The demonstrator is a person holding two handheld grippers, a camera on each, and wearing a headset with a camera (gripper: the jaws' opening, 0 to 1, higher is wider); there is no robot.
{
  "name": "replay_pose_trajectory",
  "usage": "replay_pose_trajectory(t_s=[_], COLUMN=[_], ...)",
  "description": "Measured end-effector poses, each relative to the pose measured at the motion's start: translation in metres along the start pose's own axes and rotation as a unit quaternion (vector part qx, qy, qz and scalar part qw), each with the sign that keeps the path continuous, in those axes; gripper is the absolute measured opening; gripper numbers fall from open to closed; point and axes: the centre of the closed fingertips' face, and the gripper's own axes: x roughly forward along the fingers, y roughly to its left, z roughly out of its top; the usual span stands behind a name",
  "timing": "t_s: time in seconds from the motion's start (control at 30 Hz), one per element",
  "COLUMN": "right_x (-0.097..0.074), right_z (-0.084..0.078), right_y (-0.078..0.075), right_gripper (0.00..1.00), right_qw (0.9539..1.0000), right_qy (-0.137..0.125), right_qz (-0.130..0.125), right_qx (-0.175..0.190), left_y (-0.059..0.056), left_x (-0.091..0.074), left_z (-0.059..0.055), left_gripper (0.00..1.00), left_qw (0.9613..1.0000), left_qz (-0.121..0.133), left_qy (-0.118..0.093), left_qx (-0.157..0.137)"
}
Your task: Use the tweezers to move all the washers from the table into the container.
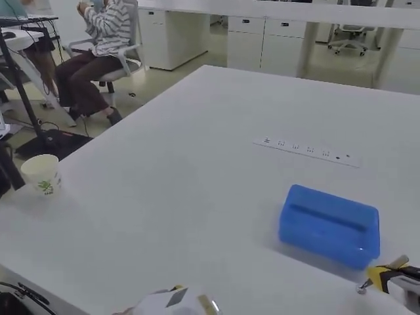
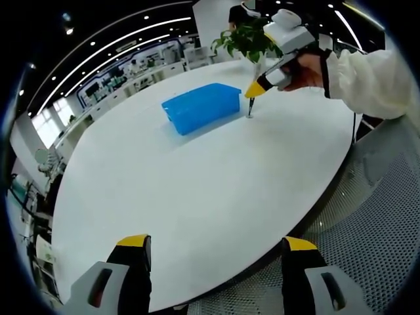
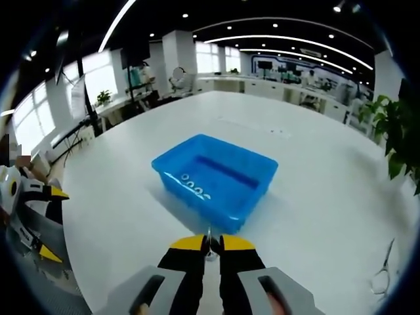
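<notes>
Open-plan office, big and brightly lit.

Long white worktable (image 1: 197, 184) with a power strip (image 1: 307, 150) set flush in its top. White drawer cabinets (image 1: 266, 46) stand under the next bench, a rolling chair (image 1: 351, 36) behind them. 1 person (image 1: 98, 39) sits on an office chair (image 1: 130, 56) at a desk to the left, cables on the floor close by. Paper cup (image 1: 42, 174) near the table's left edge. Gripper views: curved ceiling light strips (image 3: 289, 52) and spot lamps, tall windows (image 3: 98, 75), rows of desks (image 3: 289, 82), a potted plant (image 2: 246, 39).
</notes>
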Motion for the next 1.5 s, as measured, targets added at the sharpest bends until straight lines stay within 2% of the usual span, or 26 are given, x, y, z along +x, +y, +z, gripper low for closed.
replay_pose_trajectory(t_s=[0.4, 0.47, 0.77, 0.93, 1.07, 1.2, 1.23, 1.3, 1.33, 1.5], right_x=[0.003, 0.002, -0.003, -0.015, -0.026, -0.032, -0.032, -0.032, -0.031, -0.023], right_z=[-0.007, -0.007, -0.012, -0.013, -0.018, -0.025, -0.025, -0.031, -0.031, -0.038], right_y=[0.001, 0.004, 0.006, 0.010, 0.013, 0.014, 0.014, 0.017, 0.018, 0.020], right_gripper=[0.03, 0.01, 0.01, 0.01, 0.01, 0.01, 0.01, 0.01, 0.01, 0.01], right_qw=[0.9999, 0.9998, 0.9991, 0.9975, 0.9941, 0.9901, 0.9902, 0.9867, 0.9866, 0.9794], right_qy=[0.010, 0.016, 0.037, 0.059, 0.100, 0.130, 0.129, 0.149, 0.150, 0.178], right_qz=[-0.002, 0.008, 0.019, 0.033, 0.042, 0.047, 0.047, 0.055, 0.055, 0.052], right_qx=[-0.001, 0.003, 0.009, 0.017, -0.011, -0.023, -0.024, -0.033, -0.035, -0.080], left_y=[-0.001, -0.001, -0.002, -0.002, -0.003, -0.002, -0.002, -0.002, -0.002, -0.003], left_x=[0.001, 0.001, 0.002, 0.002, 0.003, 0.002, 0.002, 0.002, 0.002, 0.002], left_z=[-0.002, -0.002, -0.004, -0.005, -0.005, -0.004, -0.004, -0.004, -0.004, -0.006], left_gripper=[0.83, 0.83, 0.83, 0.83, 0.83, 0.83, 0.83, 0.83, 0.83, 0.83], left_qw=[1.0000, 1.0000, 0.9999, 0.9999, 0.9999, 0.9999, 0.9999, 0.9999, 0.9999, 0.9998], left_qz=[-0.002, -0.003, -0.005, -0.006, -0.007, -0.006, -0.005, -0.005, -0.005, -0.007], left_qy=[0.004, 0.005, 0.011, 0.014, 0.016, 0.014, 0.014, 0.012, 0.012, 0.017], left_qx=[0.000, 0.000, 0.001, 0.001, 0.001, 0.000, 0.000, 0.000, -0.001, -0.001])
